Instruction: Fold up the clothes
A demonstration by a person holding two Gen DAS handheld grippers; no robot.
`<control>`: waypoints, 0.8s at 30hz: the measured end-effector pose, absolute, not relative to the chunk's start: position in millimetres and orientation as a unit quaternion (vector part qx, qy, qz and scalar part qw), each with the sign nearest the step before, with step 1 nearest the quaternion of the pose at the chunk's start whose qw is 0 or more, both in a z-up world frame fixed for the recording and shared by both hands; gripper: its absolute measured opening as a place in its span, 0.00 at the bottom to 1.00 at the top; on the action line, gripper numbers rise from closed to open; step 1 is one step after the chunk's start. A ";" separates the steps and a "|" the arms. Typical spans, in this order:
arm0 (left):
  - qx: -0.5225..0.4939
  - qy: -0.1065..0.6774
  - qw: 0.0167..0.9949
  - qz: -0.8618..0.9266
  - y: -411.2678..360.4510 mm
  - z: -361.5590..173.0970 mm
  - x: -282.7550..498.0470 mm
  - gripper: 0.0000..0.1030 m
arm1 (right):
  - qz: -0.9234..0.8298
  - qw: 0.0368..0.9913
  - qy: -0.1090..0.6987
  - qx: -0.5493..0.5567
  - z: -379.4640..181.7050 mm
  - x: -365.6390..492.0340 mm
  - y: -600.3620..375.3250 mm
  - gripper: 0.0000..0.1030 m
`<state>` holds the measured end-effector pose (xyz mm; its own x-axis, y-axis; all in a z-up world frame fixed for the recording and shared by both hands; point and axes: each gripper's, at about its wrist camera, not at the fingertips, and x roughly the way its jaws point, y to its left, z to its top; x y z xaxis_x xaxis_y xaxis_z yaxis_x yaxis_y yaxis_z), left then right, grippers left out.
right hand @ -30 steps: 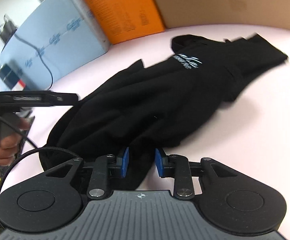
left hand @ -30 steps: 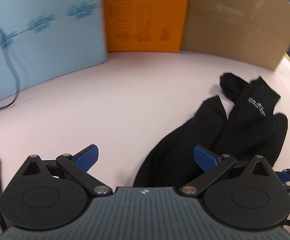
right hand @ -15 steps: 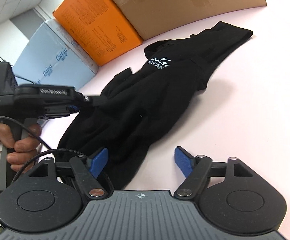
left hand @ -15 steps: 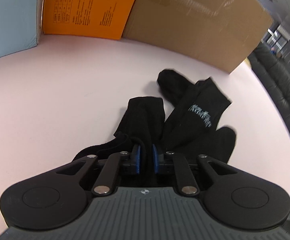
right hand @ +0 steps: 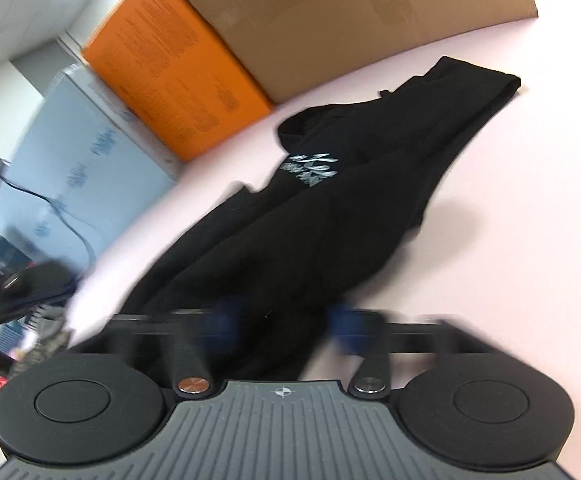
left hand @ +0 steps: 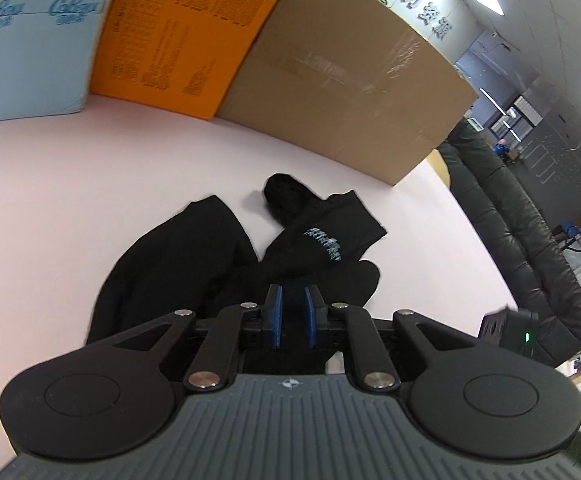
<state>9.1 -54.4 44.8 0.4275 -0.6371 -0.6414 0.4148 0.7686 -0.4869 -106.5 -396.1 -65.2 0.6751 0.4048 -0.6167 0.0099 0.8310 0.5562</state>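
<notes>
A black garment (left hand: 194,264) with a pale printed logo (left hand: 322,242) lies crumpled on the pink table (left hand: 70,200). My left gripper (left hand: 290,318) is shut on a fold of its near edge and holds it raised. In the right wrist view the same garment (right hand: 342,216) stretches away toward the boxes. My right gripper (right hand: 286,326) is blurred by motion, with its blue pads (right hand: 346,328) apart on either side of the garment's near edge. The left gripper shows dimly at the left edge of that view (right hand: 22,284).
A light blue box (left hand: 26,40), an orange box (left hand: 178,36) and a brown cardboard box (left hand: 342,84) stand along the table's far edge. A dark sofa (left hand: 530,248) lies beyond the table's right edge. A black cable (right hand: 66,224) hangs by the blue box.
My left gripper closed on the garment's edge and lifted it toward the camera. My right gripper let go, opened wide, and is now closing in around the near edge.
</notes>
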 end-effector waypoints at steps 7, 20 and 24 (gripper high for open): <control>-0.133 0.439 0.846 -0.273 -31.1 35.9 6.8 0.38 | 0.089 0.927 0.313 0.187 -15.3 -86.3 -436.3 0.08; -0.087 0.465 0.844 -0.251 -25.9 7.4 -2.1 0.77 | -0.078 0.956 0.227 0.171 38.0 -140.0 -538.0 0.48; -0.063 0.491 0.827 -0.266 -41.5 -7.4 -10.9 0.78 | 0.051 0.936 0.268 0.221 7.2 -168.7 -512.1 0.64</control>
